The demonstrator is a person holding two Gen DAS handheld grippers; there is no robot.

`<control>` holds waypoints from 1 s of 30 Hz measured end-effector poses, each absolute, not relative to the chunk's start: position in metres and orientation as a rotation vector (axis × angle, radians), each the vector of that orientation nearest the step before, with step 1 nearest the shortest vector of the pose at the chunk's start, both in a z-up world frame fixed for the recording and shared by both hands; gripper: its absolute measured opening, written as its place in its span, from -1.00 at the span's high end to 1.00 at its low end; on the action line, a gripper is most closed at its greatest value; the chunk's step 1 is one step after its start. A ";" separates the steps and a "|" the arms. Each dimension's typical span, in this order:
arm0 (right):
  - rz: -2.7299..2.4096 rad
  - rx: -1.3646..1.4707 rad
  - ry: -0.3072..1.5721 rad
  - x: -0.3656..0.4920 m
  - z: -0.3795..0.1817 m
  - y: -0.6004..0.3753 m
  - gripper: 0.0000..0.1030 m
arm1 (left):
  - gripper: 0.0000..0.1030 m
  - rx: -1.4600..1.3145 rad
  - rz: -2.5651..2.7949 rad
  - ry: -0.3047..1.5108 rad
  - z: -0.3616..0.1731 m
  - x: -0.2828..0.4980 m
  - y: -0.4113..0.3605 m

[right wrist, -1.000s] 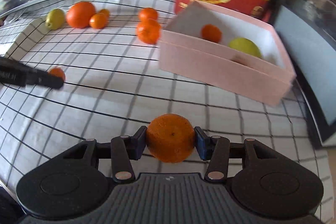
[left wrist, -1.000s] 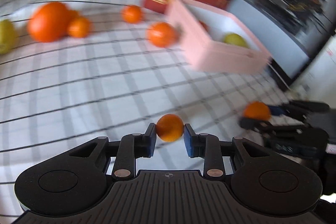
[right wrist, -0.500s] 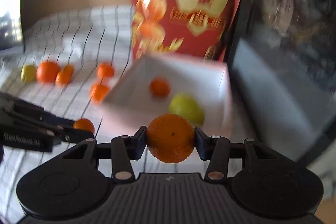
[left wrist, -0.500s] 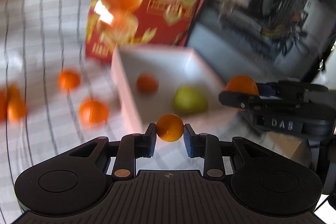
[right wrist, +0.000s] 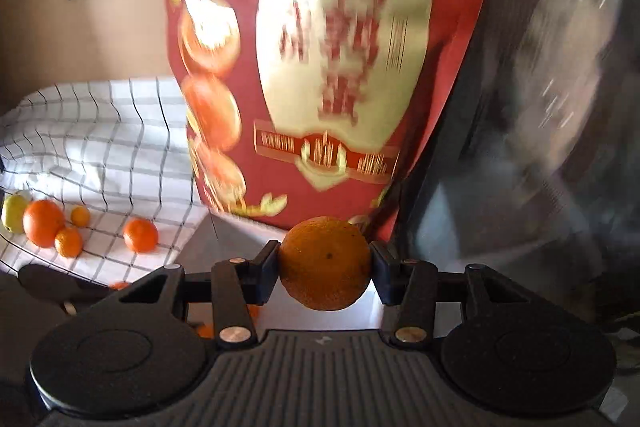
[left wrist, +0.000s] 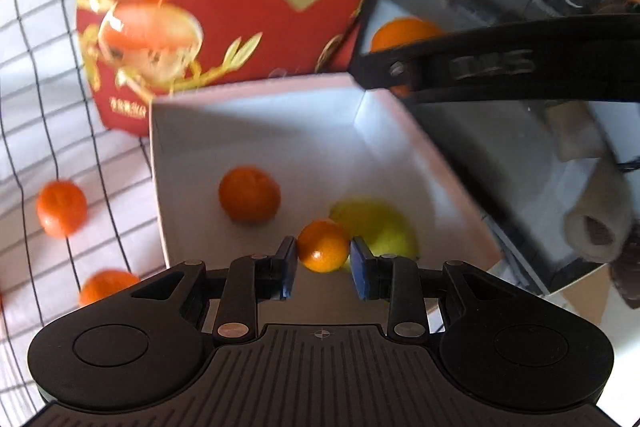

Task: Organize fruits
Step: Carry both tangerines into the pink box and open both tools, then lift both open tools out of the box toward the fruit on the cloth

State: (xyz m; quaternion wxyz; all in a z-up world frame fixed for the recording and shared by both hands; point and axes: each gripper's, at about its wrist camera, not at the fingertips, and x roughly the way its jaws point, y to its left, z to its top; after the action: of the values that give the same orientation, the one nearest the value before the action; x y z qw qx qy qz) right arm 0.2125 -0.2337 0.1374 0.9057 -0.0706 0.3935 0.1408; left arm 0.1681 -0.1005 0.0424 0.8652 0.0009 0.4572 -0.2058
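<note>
Printing on the red carton is too blurred to read.

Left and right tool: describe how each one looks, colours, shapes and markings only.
The left tool is matte black plastic with a ribbed centre plate, two rounded lobes bearing circular discs, silver rivets on its linkage bars and blue pads. The right tool has the same black ribbed body, lobes and rivets; seen from the left wrist view, its side bar carries blurred raised lettering.

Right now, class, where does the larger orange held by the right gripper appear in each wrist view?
Left wrist: upper right, larger orange behind the right gripper's black finger.
Right wrist: centre, larger orange clamped between the jaws.
Shared landmark: red fruit carton.
</note>
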 end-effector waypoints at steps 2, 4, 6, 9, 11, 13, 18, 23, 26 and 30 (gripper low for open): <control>0.283 -0.147 0.864 0.223 0.116 -0.228 0.09 | 0.36 -0.028 -0.415 0.941 0.040 0.165 -0.094; 0.271 -0.152 0.911 0.232 0.096 -0.222 0.09 | 0.36 -0.077 -0.410 0.909 0.044 0.159 -0.084; 0.258 -0.159 0.951 0.241 0.078 -0.216 0.09 | 0.36 -0.104 -0.401 0.864 0.051 0.148 -0.075; 0.246 -0.186 0.991 0.252 0.057 -0.207 0.09 | 0.36 -0.128 -0.379 0.804 0.062 0.132 -0.061; 0.241 -0.213 1.015 0.258 0.046 -0.201 0.09 | 0.36 -0.159 -0.361 0.779 0.069 0.121 -0.048; 0.235 -0.238 1.032 0.260 0.037 -0.196 0.09 | 0.36 -0.196 -0.335 0.762 0.076 0.110 -0.036; 0.228 -0.261 1.069 0.262 0.026 -0.185 0.09 | 0.36 -0.290 -0.242 0.758 0.075 0.083 0.004; 0.223 -0.202 1.049 0.250 0.036 -0.185 -0.03 | 0.36 -0.329 -0.133 0.791 0.062 0.058 0.046; 0.222 -0.200 0.995 0.235 0.051 -0.180 -0.07 | 0.36 -0.347 -0.046 0.806 0.052 0.045 0.074; 0.249 -0.225 0.887 0.212 0.077 -0.163 -0.22 | 0.36 -0.399 0.096 0.813 0.041 0.028 0.114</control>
State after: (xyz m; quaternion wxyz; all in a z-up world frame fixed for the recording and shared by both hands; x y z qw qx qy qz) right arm 0.2116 -0.1634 0.0765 0.8897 -0.1083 0.4271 0.1197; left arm 0.0278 0.1143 0.0411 0.8981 -0.1925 0.3928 0.0464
